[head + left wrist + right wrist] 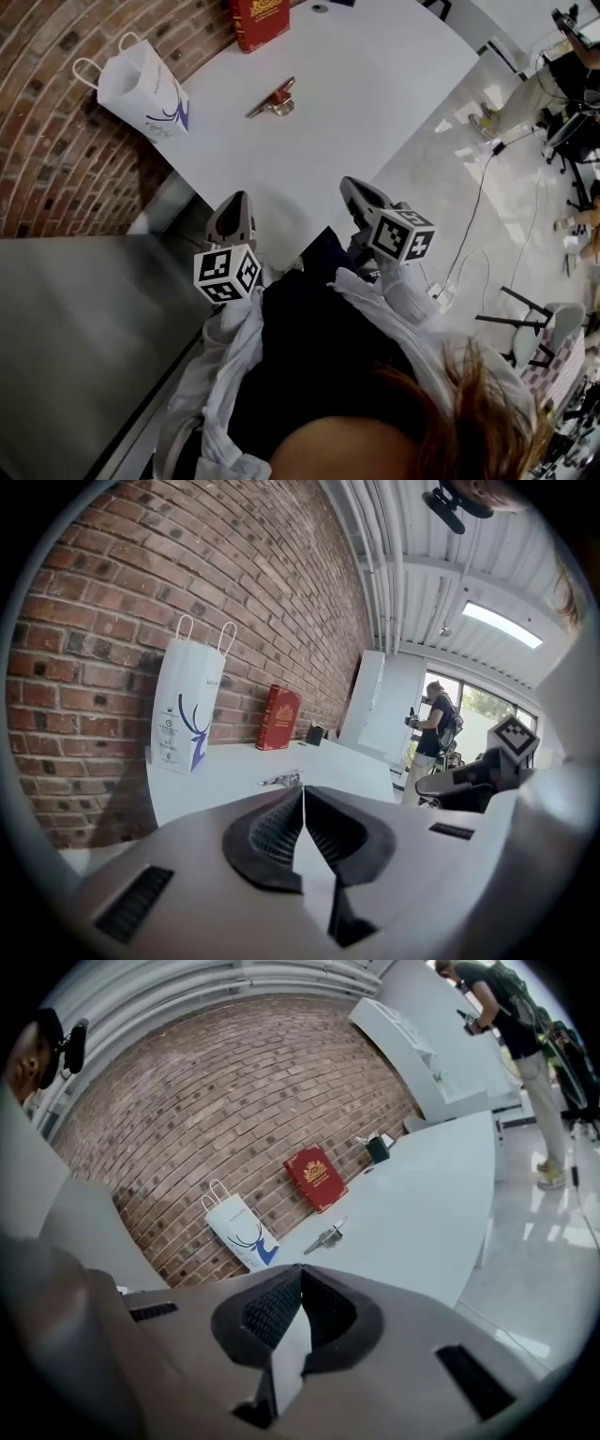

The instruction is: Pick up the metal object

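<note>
A small metal object (273, 99) lies on the white table (375, 103), well ahead of both grippers; it also shows as the metal object (281, 780) in the left gripper view and the metal object (326, 1237) in the right gripper view. My left gripper (240, 200) is at the table's near edge, jaws together with nothing between them. My right gripper (353, 187) is beside it at the same edge, shut and empty as well. Both sets of ribbed pads meet tip to tip, left gripper (302, 789) and right gripper (301, 1271).
A white paper bag (143, 87) with a blue deer print stands at the table's left end by the brick wall. A red book (259, 22) leans at the far side, a small dark item (378, 1149) beyond it. A person (511, 1030) stands further off; cables and chairs (534, 328) are on the floor at right.
</note>
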Demonstrator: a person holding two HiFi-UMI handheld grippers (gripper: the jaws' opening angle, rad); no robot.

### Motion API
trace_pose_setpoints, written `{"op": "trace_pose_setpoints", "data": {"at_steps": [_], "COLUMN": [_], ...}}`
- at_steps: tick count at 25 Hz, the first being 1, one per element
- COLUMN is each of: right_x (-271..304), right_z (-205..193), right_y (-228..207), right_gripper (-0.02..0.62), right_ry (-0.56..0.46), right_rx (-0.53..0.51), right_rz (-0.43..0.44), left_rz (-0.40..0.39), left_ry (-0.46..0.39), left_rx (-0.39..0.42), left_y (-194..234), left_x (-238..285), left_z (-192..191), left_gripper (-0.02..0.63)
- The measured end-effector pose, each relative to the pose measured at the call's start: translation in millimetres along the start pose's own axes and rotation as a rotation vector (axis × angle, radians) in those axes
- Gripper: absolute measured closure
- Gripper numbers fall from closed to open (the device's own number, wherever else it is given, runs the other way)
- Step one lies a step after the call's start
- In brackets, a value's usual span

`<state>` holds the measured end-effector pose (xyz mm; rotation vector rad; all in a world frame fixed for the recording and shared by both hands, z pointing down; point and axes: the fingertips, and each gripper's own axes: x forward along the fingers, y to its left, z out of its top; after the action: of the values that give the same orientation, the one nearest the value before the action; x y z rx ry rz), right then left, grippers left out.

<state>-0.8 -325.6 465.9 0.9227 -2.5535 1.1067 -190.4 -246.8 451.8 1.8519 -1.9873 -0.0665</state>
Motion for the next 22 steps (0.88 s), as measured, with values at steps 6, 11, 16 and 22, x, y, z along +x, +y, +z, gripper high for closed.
{"op": "trace_pose_setpoints", "data": {"at_steps": [6, 11, 16, 22], "right_x": [59, 99, 135, 178], "right_z": [35, 62, 83, 81], "right_y": [-24, -34, -35, -42], "right_gripper": [0.589, 0.589, 0.589, 0.518], "right_ry": [0.068, 0.12, 0.141, 0.204], "right_rx": [0.016, 0.036, 0.205, 0.393], "right_rz": [0.041, 0.092, 0.18, 0.253], "left_rz": [0.083, 0.161, 0.229, 0.313], "left_ry": [0.003, 0.005, -0.008, -0.009], "left_rx": [-0.027, -0.051, -0.058, -0.088], "left_y": [17, 28, 37, 56], "left_x": [48, 77, 96, 109], "left_z": [12, 21, 27, 18], "left_gripper": [0.584, 0.584, 0.584, 0.584]}}
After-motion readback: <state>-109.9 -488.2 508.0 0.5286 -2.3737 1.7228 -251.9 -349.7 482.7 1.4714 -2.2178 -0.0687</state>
